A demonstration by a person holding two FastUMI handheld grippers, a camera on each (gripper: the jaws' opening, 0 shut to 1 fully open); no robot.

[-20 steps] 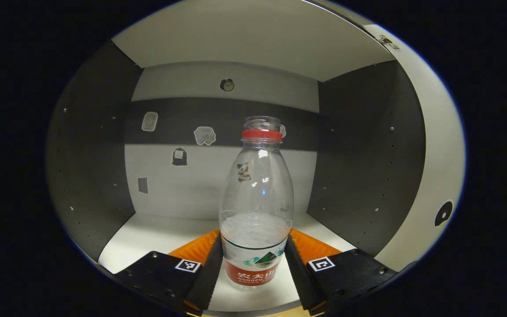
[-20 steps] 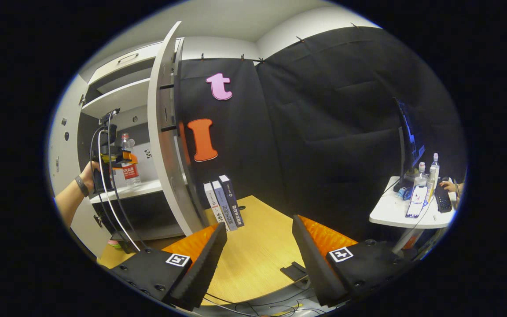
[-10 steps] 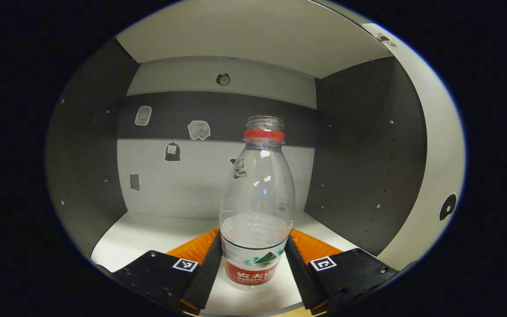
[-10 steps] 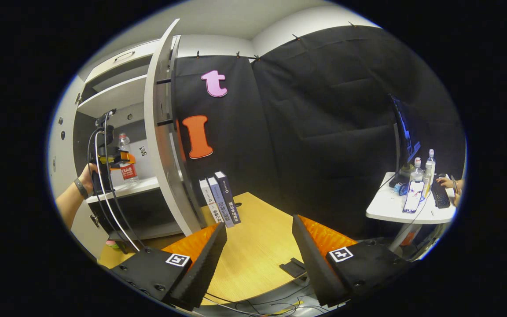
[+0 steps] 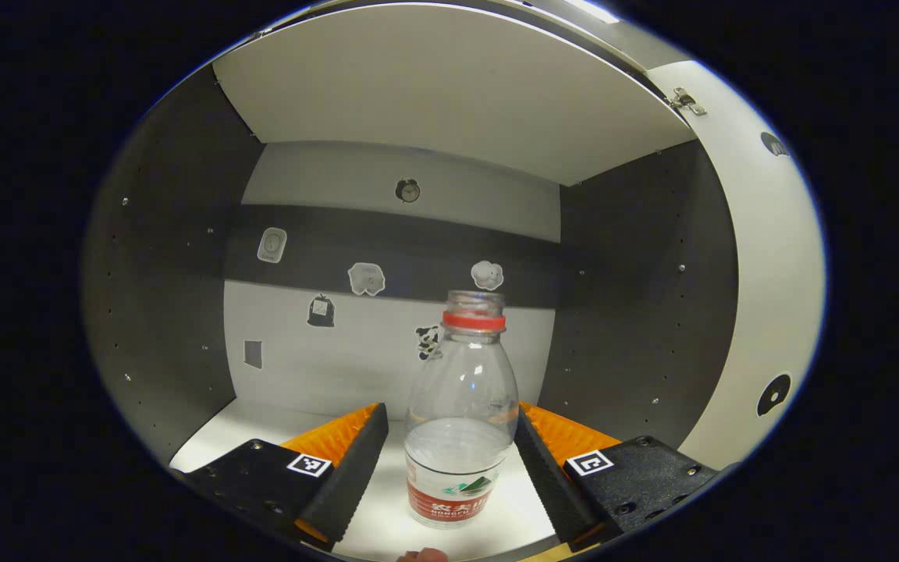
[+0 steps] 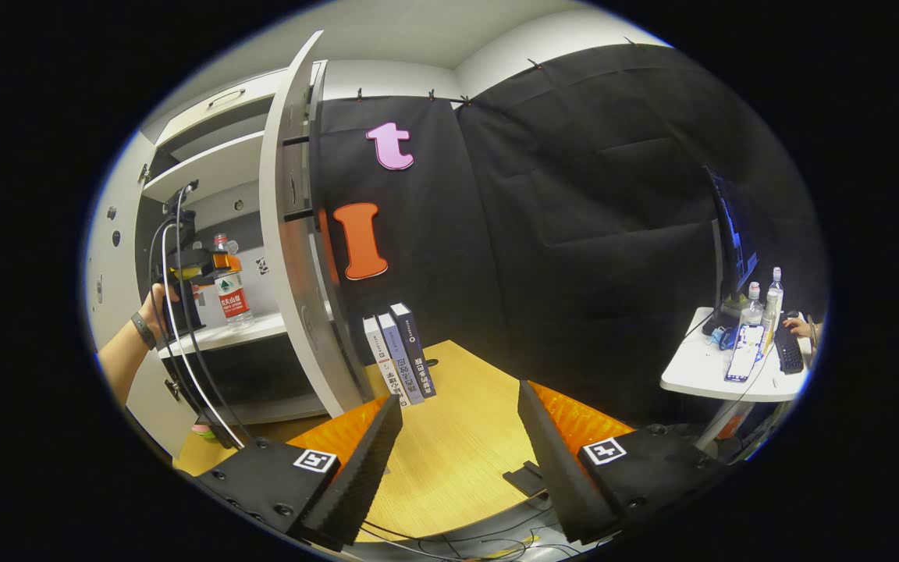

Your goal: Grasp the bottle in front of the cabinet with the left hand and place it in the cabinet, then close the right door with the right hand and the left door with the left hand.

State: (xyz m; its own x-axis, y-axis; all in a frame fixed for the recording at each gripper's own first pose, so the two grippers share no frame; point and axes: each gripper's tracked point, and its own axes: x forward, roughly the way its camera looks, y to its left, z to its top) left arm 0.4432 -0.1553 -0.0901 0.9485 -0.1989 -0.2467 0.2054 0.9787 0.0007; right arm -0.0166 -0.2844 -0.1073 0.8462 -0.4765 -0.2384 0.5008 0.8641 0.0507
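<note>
In the left gripper view, the left gripper (image 5: 449,460) has its two fingers spread, one on each side of the bottle (image 5: 461,414), with a visible gap between each pad and the bottle wall, so neither finger presses on it. The bottle stands upright on the white shelf (image 5: 239,425) inside the cabinet, uncapped, with a red ring at the neck and a red and white label low on its body. Beyond it, the cabinet's back panel (image 5: 356,343) carries several small stickers, and dark side walls and a white upper shelf board (image 5: 434,86) enclose the compartment. The inner face of the open right door (image 5: 762,257) stands at the right edge, a hinge near its top. In the right gripper view, the right gripper (image 6: 457,445) is spread wide and holds nothing, hanging above a wooden tabletop (image 6: 457,421). Three books (image 6: 399,355) stand upright on that table, just beside the edge of the open right door (image 6: 293,234). Farther off, a hand (image 6: 154,304) holds the left gripper (image 6: 192,265) at the cabinet opening, with the bottle (image 6: 227,281) standing on the shelf just beside it. Well apart to the right, a small white side table (image 6: 699,375) carries bottles, a keyboard and a monitor.
</note>
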